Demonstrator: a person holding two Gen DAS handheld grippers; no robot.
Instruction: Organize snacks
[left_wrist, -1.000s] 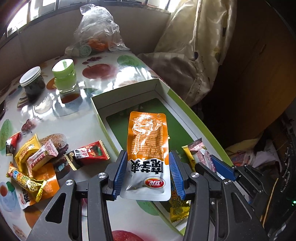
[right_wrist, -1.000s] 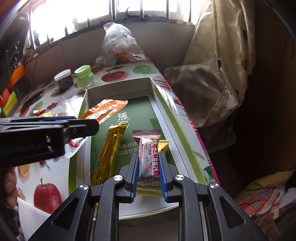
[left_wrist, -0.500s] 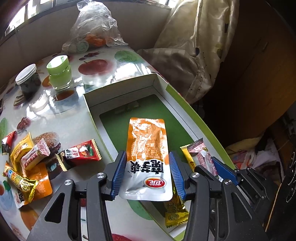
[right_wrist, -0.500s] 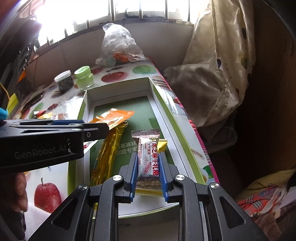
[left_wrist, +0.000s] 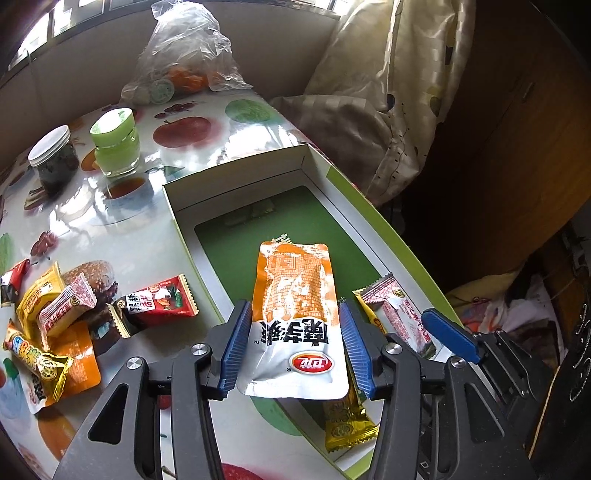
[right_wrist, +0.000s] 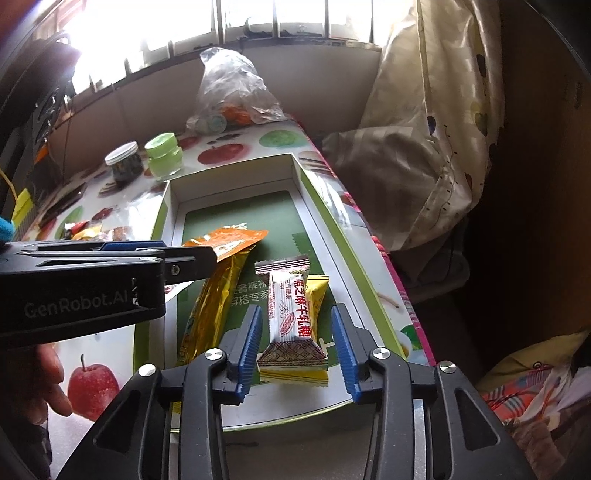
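Observation:
An open box (left_wrist: 354, 206) with a green floor (right_wrist: 236, 221) lies on the table. My left gripper (left_wrist: 293, 349) is shut on an orange and white pouch (left_wrist: 297, 317) and holds it over the box's near left part; the pouch also shows in the right wrist view (right_wrist: 225, 242). My right gripper (right_wrist: 297, 349) is open, its jaws on either side of a white and red candy bar (right_wrist: 291, 325) that lies in the box on a yellow packet (right_wrist: 316, 295). A long gold packet (right_wrist: 212, 306) lies beside it.
Several loose snacks (left_wrist: 55, 317) and a red packet (left_wrist: 159, 301) lie on the fruit-print table left of the box. A dark jar (left_wrist: 53, 158), a green jar (left_wrist: 114, 144) and a plastic bag (left_wrist: 184, 55) stand at the back. A curtain (left_wrist: 388, 92) hangs at the right.
My right gripper has opened and let go of the white and red candy bar, which now lies in the box. My left gripper has drawn the pouch back toward the box's near end.

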